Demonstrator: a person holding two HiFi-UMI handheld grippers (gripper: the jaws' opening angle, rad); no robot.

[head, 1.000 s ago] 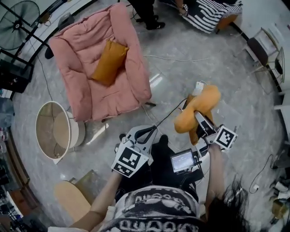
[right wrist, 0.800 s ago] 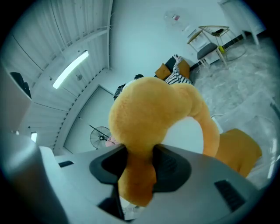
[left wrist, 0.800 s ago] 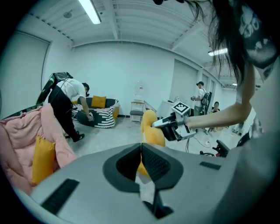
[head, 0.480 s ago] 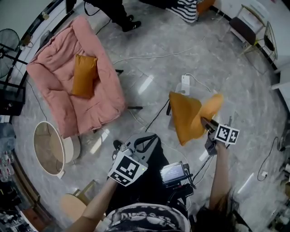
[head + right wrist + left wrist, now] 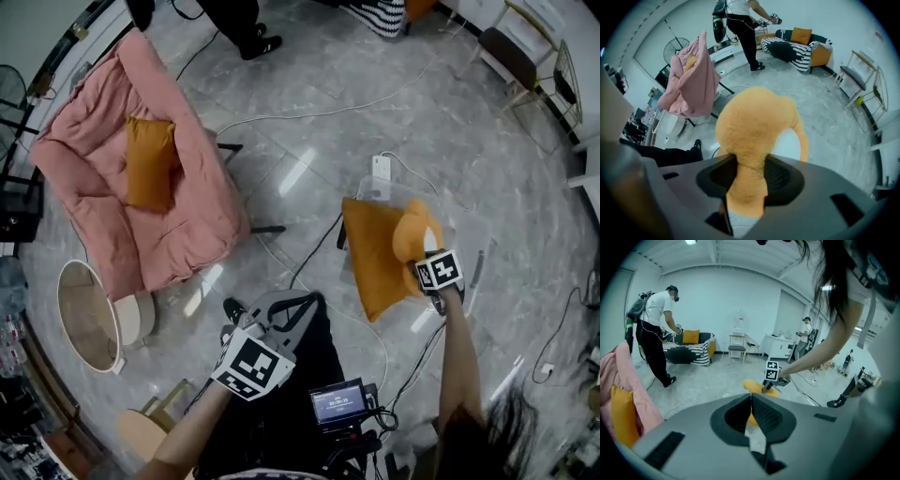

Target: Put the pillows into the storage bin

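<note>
Head view, looking steeply down on a grey marble floor. Compared with a second ago, the right gripper (image 5: 429, 270) has swung from a raised, level pose beside the person to pointing almost straight down at right of centre. Its jaws are clamped on a bunched corner of an orange pillow (image 5: 373, 253), which hangs flatter and lower than before. Just right of the pillow lies a faint, see-through outline on the floor, probably the storage bin (image 5: 471, 246), though it is too pale to be sure. Judged from this, the first pillow is on its way down toward the bin and has not been let go.

A second orange pillow (image 5: 150, 164) lies untouched on the pink armchair (image 5: 192, 211) at upper left, well apart from the grippers, so that part of the task is not yet done. The left gripper (image 5: 295, 305) sits low at bottom centre.

The right gripper view gives what the head view hides: plush orange fabric squeezed between the jaws, with a pale patch (image 5: 787, 146) under it that may be the bin. The left gripper view shows its own jaws closed together on nothing. It also shows the right gripper's marker cube (image 5: 772, 371) above the pillow from the side, and other people farther back in the room.
</note>
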